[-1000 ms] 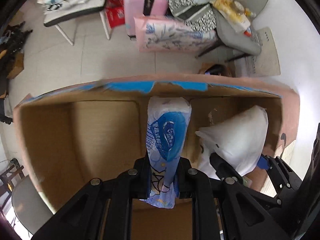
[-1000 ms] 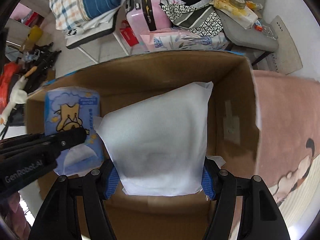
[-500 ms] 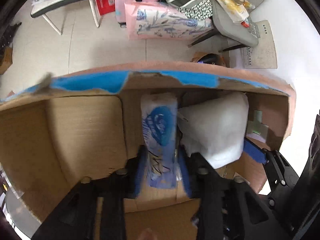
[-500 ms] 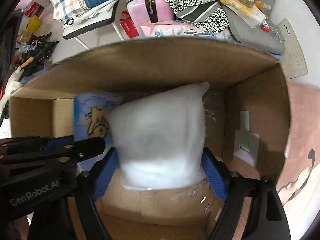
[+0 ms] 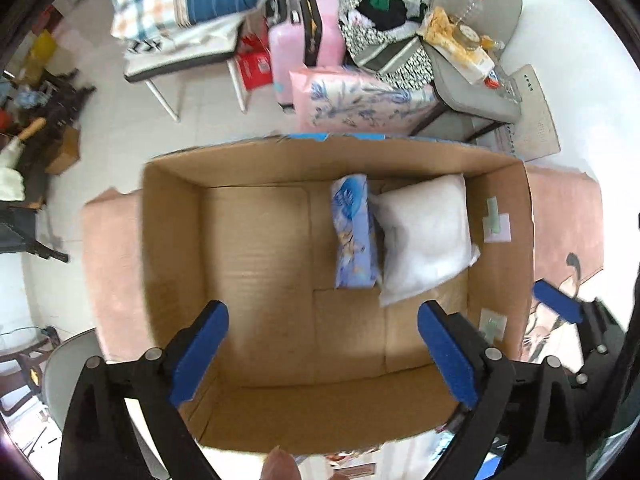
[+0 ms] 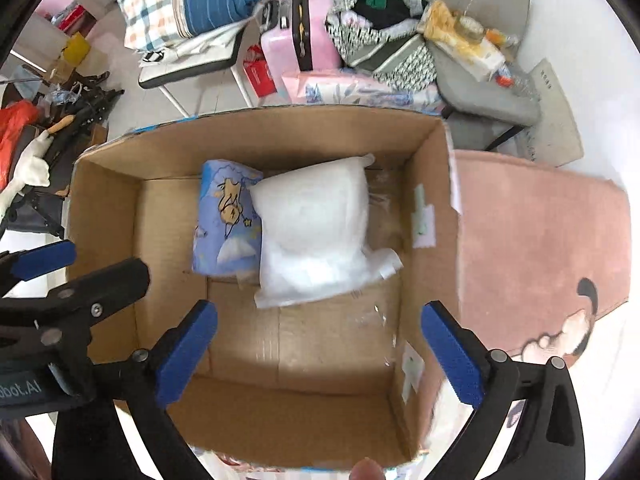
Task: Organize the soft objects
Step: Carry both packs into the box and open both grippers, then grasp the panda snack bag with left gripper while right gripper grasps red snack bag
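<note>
An open cardboard box point(image 5: 172, 240) point(image 6: 104, 216) sits below both grippers on a pink mat. Inside it, at the far right, a blue tissue pack point(image 5: 352, 236) point(image 6: 228, 220) stands on edge beside a white plastic-wrapped soft pack point(image 5: 424, 236) point(image 6: 312, 236); the two touch. My left gripper point(image 5: 322, 350) hangs above the box, jaws opening wide, nothing between them. My right gripper point(image 6: 320, 352) is likewise above the box, jaws opening, empty. The right gripper's blue pad point(image 5: 558, 306) shows at the left wrist view's right edge.
The pink mat point(image 6: 536, 240) extends right of the box. Behind the box lie a floral pink pack point(image 5: 360, 96), a pink suitcase point(image 5: 308, 36), a chair with folded bedding point(image 5: 180, 12), and a grey chair point(image 5: 472, 80) piled with bags. Clutter stands at far left point(image 6: 36, 128).
Both grippers let go of their packs and rose out of the box. The blue tissue pack and the white pack now rest on the box floor, side by side.
</note>
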Demonstrator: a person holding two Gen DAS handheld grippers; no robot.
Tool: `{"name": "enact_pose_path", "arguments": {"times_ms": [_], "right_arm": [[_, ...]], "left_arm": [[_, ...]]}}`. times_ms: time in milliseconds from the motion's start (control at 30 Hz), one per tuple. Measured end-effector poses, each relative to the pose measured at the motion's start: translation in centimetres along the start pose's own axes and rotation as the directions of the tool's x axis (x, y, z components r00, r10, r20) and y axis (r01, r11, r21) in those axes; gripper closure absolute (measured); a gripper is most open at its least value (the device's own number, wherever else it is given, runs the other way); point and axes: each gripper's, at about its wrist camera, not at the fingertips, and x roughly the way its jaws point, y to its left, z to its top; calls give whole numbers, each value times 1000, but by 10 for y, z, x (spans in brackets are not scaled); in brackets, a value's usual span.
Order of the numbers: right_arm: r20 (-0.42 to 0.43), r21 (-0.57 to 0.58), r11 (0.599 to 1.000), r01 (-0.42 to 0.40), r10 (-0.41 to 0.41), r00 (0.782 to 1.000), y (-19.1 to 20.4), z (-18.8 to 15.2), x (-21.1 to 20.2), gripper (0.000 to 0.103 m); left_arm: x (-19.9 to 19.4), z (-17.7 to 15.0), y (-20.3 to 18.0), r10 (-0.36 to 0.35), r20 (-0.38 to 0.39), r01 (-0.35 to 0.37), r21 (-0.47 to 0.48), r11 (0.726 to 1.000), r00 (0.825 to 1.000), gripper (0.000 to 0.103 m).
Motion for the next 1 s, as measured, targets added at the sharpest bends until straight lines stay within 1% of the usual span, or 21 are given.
{"name": "enact_pose_path", "arguments": {"times_ms": [100,233,333,400,467,533,567,600,633,667,700,733,767,800,833,867,900,967,1000], "right_arm": [[44,-15,1000,11,-10,999,2,-21,-21,0],[72,-48,999,14,-11,997,7,-44,-44,0],[118,-63,998,20,-13,993,10,-60,-63,0],[145,-70,998,7,4,989,12,-72,-76,0],[157,-75,997,4,8,988,11,-88,-86,0],[167,-89,996,-7,21,986,5,-111,-92,0],[166,-89,996,-6,21,986,1,-124,-91,0],[153,-90,996,-13,27,988,-7,-141,-87,0],[143,-92,995,-21,34,989,-13,-152,-82,0],[127,-95,995,-17,29,991,-20,-164,-74,0],[104,-101,995,5,6,995,-28,-176,-63,0],[73,-106,994,29,-22,997,-35,-187,-48,0],[38,-107,993,43,-39,999,-42,-196,-33,0],[13,-112,993,42,-41,999,-46,-200,-21,4],[-13,-116,992,42,-44,999,-50,-204,-7,7],[-31,-118,992,49,-53,998,-52,-206,4,13],[-48,-133,989,59,-66,997,-53,-208,19,20],[-64,-147,986,77,-87,994,-52,-206,36,23],[-72,-155,984,84,-96,993,-51,-205,45,23]], "left_arm": [[-15,-24,0,39,48,-39,4,999,998,1],[-37,-49,-4,66,112,-67,-1,998,992,1],[-58,-67,-10,84,160,-84,-4,996,984,1],[-73,-81,-12,91,195,-90,-16,996,977,1],[-85,-101,-12,101,224,-96,-34,995,969,1],[-89,-135,-11,148,251,-137,-62,989,957,1],[-87,-148,-11,159,253,-146,-70,987,954,1],[-78,-170,-8,167,243,-149,-92,985,955,1],[-70,-182,-5,162,227,-142,-103,984,960,1],[-50,-201,-1,128,179,-108,-122,987,975,1],[-31,-213,1,89,125,-71,-137,988,988,4],[-11,-224,3,52,65,-42,-150,988,997,19],[4,-231,2,29,22,-26,-158,987,999,29],[26,-238,1,1,-40,-8,-164,986,999,45],[44,-242,-1,-16,-85,2,-168,986,996,49],[61,-246,-4,-37,-119,15,-175,984,992,49],[73,-248,-6,-60,-133,35,-187,982,989,49],[93,-248,-9,-100,-147,66,-217,974,984,47],[105,-247,-10,-134,-161,94,-234,968,978,47]]}}
